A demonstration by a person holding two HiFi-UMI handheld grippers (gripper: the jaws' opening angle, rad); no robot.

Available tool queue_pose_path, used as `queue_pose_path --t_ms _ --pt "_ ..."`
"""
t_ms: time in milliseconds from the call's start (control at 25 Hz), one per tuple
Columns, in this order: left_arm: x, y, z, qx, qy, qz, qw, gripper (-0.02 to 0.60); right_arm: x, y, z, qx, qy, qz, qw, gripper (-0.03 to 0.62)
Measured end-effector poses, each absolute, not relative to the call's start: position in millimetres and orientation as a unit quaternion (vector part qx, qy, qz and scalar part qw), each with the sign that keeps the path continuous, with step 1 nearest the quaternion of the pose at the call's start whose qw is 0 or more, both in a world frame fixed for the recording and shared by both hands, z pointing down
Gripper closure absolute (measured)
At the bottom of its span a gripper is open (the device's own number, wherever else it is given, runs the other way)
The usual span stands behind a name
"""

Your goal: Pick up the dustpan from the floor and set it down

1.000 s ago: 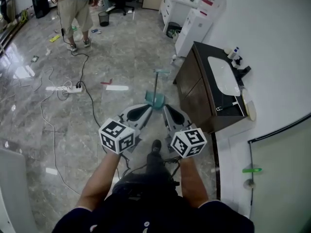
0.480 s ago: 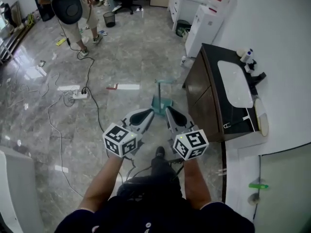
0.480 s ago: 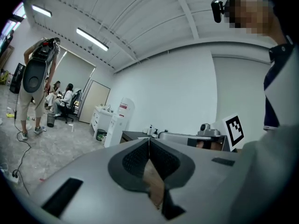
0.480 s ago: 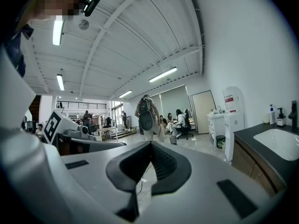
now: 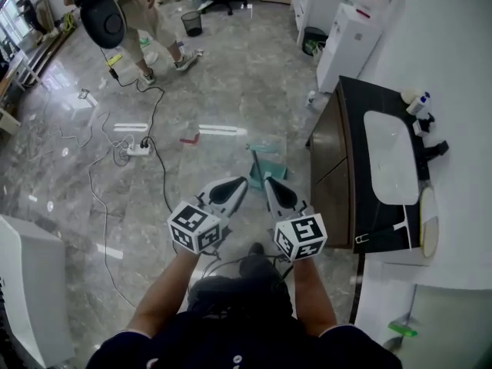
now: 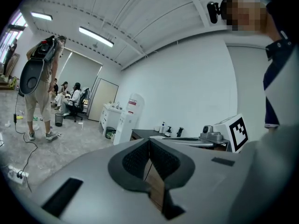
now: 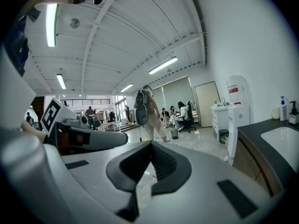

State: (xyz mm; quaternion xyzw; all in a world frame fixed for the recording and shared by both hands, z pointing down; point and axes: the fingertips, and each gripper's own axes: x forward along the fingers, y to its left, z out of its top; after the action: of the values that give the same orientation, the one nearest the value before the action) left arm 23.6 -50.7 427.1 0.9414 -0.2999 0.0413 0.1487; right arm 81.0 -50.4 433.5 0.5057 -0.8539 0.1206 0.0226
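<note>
My left tongs (image 5: 243,182): jaws together, empty | my right tongs (image 5: 267,181): jaws together, empty | dustpan (image 5: 269,167): on floor (image 5: 223,83), just beyond both tips.

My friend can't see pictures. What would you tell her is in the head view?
Looking down, a person's left gripper and right gripper, both shut, point toward a teal dustpan on the grey floor beside a dark sink cabinet. Another person stands farther off, near trailing cables.

The teal long-handled dustpan (image 5: 268,167) sits on the floor (image 5: 231,91) near the dark cabinet (image 5: 327,177).
</note>
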Motion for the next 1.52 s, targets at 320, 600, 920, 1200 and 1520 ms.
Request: queue_pose_path --t_ms 320,600,920,1200,1520 --pt "45.5 -90.6 432.1 0.932 -0.325 0.054 0.151 0.568 103.2 -95.4 439.8 0.487 -0.863 0.131 0.021 0.588" --pt "45.8 -116.8 441.2 0.931 -0.329 0.065 0.146 0.568 105.4 -119.0 450.0 0.493 -0.858 0.135 0.041 0.588" --pt "42.8 -142.9 462.8 0.936 -0.307 0.078 0.152 0.568 100.1 -142.1 474.0 0.513 -0.842 0.149 0.072 0.586" --pt "26.7 -163.8 506.3 0.924 -0.329 0.106 0.165 0.568 87.7 -161.0 540.2 0.505 -0.83 0.196 0.13 0.586" --pt "9.0 -182.3 574.9 0.91 -0.337 0.133 0.2 0.568 79.6 -195.8 669.1 0.505 -0.797 0.257 0.207 0.586"
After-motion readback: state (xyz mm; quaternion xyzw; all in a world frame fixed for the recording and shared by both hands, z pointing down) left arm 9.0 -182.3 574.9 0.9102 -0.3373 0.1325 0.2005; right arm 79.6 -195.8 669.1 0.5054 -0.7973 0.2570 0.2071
